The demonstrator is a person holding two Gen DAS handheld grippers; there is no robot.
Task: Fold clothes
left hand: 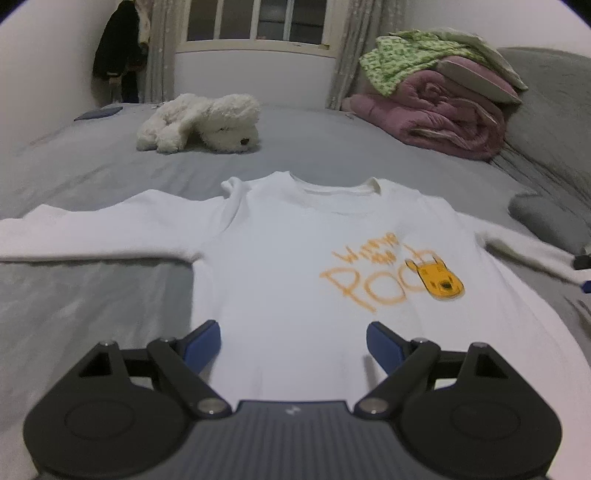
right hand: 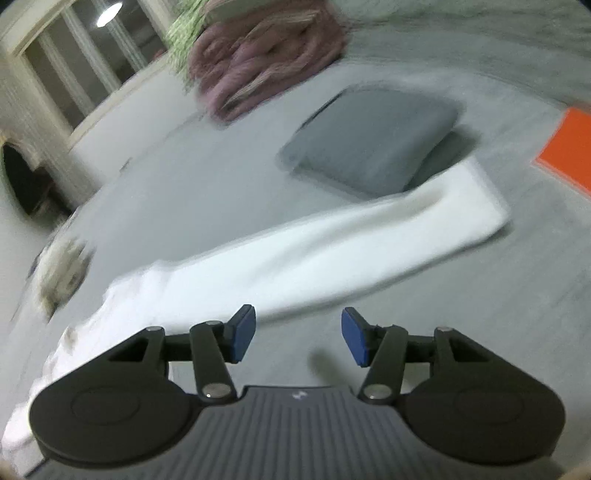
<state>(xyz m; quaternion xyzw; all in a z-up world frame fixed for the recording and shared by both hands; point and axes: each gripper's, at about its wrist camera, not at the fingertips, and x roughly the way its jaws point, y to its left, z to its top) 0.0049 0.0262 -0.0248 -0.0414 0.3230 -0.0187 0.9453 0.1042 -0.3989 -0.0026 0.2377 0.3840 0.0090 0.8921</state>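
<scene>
A white long-sleeved sweatshirt [left hand: 295, 258] lies flat and face up on a grey bed sheet [left hand: 92, 295], neck toward the far wall and both sleeves spread out to the sides. From the left wrist view, going left to right: a dark garment [left hand: 118, 48] hangs by the wall in the far corner, a small dark flat item [left hand: 98, 112] sits on the bed's far left edge, and a white plush dog [left hand: 201, 123] lies on the sheet beyond the collar, well apart from the shirt. Behind it is a window [left hand: 255, 22] with pale curtains. To the right, a folded mauve quilt [left hand: 432, 114] carries a green patterned cover [left hand: 406, 59]. The shirt's chest bears orange lettering with a yellow bear face [left hand: 441, 280]. A grey pillow [left hand: 550, 221] lies just beyond the sleeve at the right edge.

The left gripper [left hand: 293, 345] hangs over the lower part of the shirt's body, its blue-padded fingers [left hand: 203, 347] spread wide apart with nothing between them.

The right wrist view is tilted and blurred. The plush dog shows as a smear at the left, and the shirt's sleeve [right hand: 332, 254] runs across the sheet to the right, its cuff end just beside the grey pillow [right hand: 369, 147]. An orange patch [right hand: 569, 147] sits at the far right edge; what it is cannot be told. The right gripper [right hand: 299, 339] hovers just short of the sleeve, over bare sheet, its fingers apart and holding nothing
</scene>
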